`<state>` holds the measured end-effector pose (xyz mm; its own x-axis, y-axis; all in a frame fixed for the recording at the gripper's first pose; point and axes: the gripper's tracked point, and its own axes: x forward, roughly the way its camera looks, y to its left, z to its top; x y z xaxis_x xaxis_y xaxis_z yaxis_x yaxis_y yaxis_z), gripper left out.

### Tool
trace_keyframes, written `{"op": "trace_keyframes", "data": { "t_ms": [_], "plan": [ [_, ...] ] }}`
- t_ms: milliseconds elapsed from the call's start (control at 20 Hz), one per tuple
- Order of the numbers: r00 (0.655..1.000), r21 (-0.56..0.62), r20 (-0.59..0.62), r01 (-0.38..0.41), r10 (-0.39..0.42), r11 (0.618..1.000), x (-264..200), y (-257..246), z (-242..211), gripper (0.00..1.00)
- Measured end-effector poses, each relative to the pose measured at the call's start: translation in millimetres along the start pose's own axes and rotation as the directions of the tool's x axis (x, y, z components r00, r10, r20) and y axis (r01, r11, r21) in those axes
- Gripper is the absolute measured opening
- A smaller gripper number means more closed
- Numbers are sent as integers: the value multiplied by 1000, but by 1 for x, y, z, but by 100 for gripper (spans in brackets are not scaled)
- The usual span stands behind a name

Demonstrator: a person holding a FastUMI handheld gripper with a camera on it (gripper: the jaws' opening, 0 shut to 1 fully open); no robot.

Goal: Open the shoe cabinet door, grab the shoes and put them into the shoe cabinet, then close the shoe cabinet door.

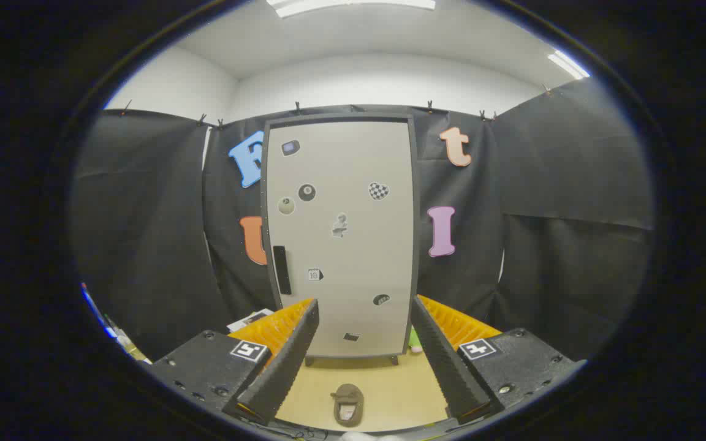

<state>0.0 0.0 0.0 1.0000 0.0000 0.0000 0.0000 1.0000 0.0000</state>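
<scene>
Facing a shut cabinet, shoe waiting on the floor

The gripper (359,367) is held wide open with nothing between its fingers. The shoe cabinet (341,239) stands upright beyond them, its door shut and flat against the frame. A dark vertical handle (282,269) is seen near the door's left edge; that is judged the place to hook or pinch. The door is likely light and stiff. A brownish shoe (348,404) lies on the floor (390,386) between the fingers, probably soft; its collar is best pinched.

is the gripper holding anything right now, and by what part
Nothing is held. The gripper is open, fingers apart, with the shoe lying on the floor between them.
</scene>
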Motion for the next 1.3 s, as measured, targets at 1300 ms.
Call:
{"op": "trace_keyframes", "data": {
  "t_ms": [1300],
  "plan": [
    [998, -13, -27, -51, 51, 999, 58, 79, -40, 99]
  ]
}}
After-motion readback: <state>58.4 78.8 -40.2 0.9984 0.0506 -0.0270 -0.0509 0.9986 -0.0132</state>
